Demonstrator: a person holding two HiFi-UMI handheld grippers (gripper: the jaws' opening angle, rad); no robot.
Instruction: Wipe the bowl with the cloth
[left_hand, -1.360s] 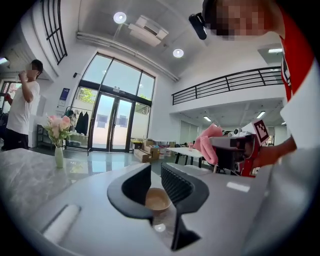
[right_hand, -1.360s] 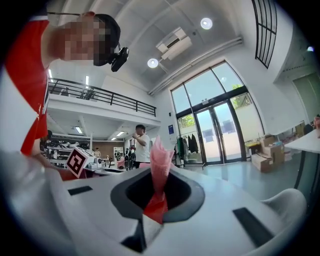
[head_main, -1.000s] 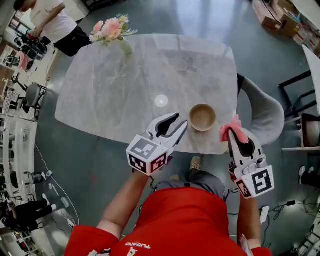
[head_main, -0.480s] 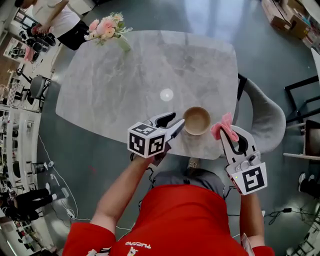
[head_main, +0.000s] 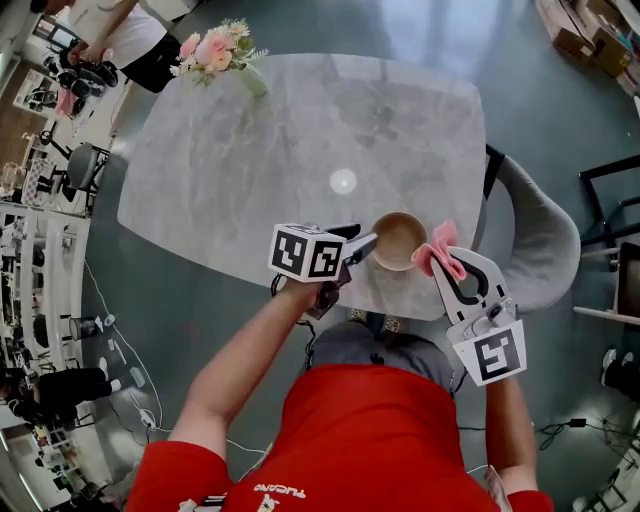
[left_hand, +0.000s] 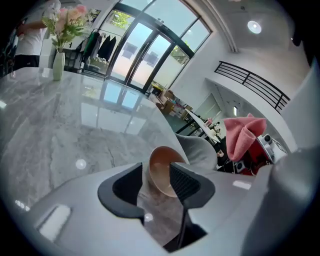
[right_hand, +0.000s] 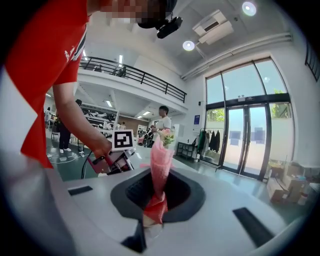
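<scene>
The right gripper (head_main: 447, 268) has closed in, its jaws pinched on the pink cloth (head_main: 437, 248) just beside the bowl (head_main: 398, 240). The left gripper (head_main: 358, 240), jaws now spread wide, has reached the bowl's near rim on the bench (head_main: 250, 150); bracing the bowl looks next, then wiping.

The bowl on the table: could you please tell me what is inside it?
Nothing shows inside the bowl: its tan interior looks bare. The pink cloth is outside it, clamped in the right gripper. The left gripper covers part of its rim.
</scene>
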